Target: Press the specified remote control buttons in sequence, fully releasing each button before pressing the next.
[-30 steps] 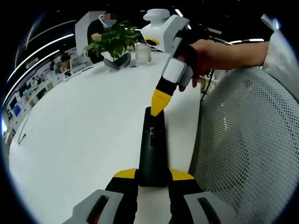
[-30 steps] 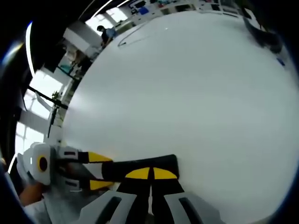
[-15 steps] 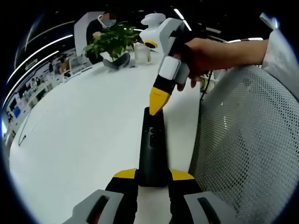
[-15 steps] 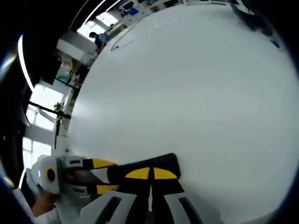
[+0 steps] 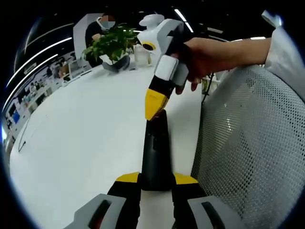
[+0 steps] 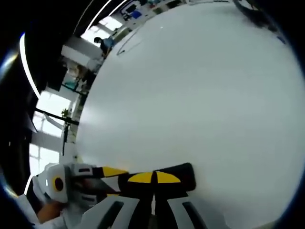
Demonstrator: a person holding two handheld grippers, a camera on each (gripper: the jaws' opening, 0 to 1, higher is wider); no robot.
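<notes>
Compared with the earlier pictures, the right gripper point(image 5: 155, 106) is seen to have been shifted a little along the remote control point(image 5: 156, 155) in the left gripper view, so that its yellow tip is now found at the far end of the remote, slightly more to the left. In the right gripper view the remote point(image 6: 183, 175) is shown a little further to the right than before, which may be caused by the camera's own move.

The remote, a long black one, is held at its near end between the two yellow-tipped jaws of the left gripper point(image 5: 156, 179), which are closed against its sides. It is kept above the white table point(image 5: 81, 138), near the table's right edge, beside a grey mesh chair point(image 5: 252, 143).

The jaws of the right gripper point(image 6: 153, 177) are pressed together with almost no gap, and nothing is pinched between them. Their joined tip is placed on or just over the remote; real contact cannot be told. The right gripper is held by a hand point(image 5: 207, 55) with a white sleeve.

At the far edge of the table a green plant point(image 5: 113, 43) in a pot is seen, and a glass point(image 5: 141, 55) is set just beside it.
</notes>
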